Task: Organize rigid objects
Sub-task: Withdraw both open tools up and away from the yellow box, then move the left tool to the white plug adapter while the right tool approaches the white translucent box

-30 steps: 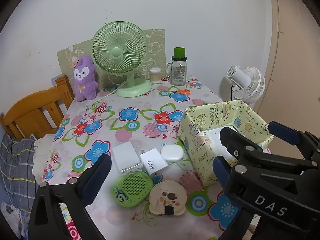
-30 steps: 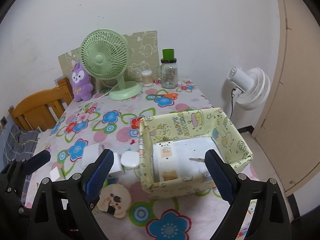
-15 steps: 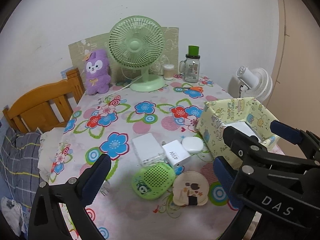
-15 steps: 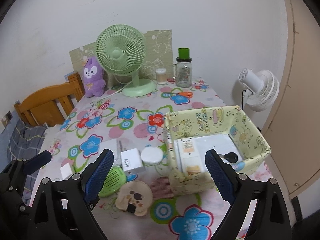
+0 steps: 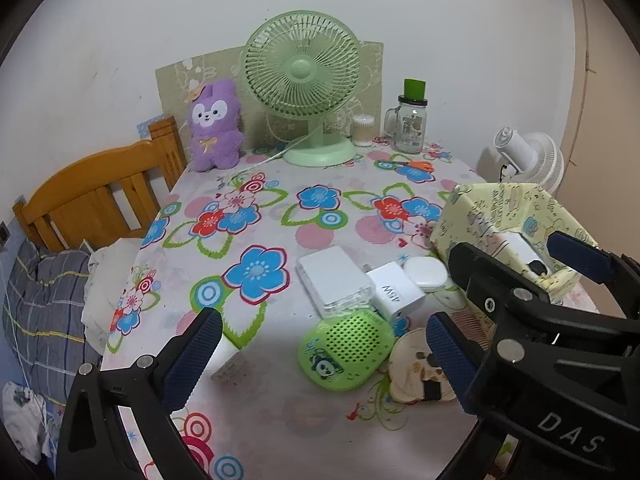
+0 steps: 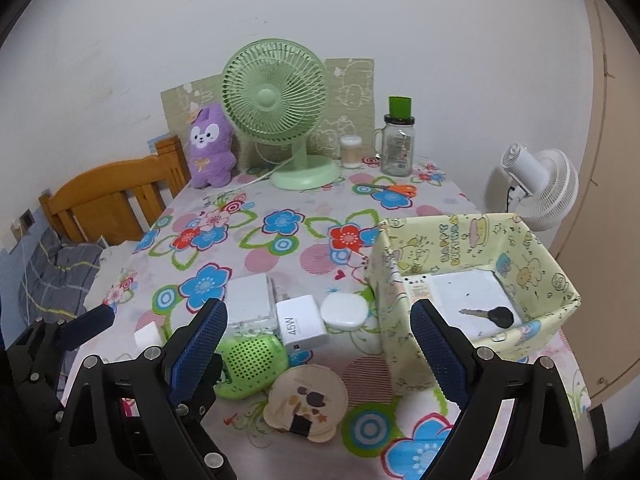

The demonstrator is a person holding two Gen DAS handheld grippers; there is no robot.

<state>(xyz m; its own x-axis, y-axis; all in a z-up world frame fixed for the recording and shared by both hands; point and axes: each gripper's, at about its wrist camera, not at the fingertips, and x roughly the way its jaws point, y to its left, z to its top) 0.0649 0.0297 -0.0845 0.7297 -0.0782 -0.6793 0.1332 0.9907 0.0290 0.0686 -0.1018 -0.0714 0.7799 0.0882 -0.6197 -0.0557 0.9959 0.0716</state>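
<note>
Between picks: both grippers' fingers spread, empty, above counter (image 6: 280, 216). Next likely: right gripper (image 6: 320, 344) descends onto charger (image 6: 301, 326), destined for box (image 6: 472, 364).

Plain white wall (image 6: 440, 40) behind the table (image 6: 256, 258), covered in a flowered cloth. Wooden headboard (image 5: 96, 200) off the table's left edge, with grey checked bedding (image 5: 40, 300) below. White standing fan (image 6: 540, 188) beyond the right edge, beside a beige door (image 6: 612, 160).
</note>
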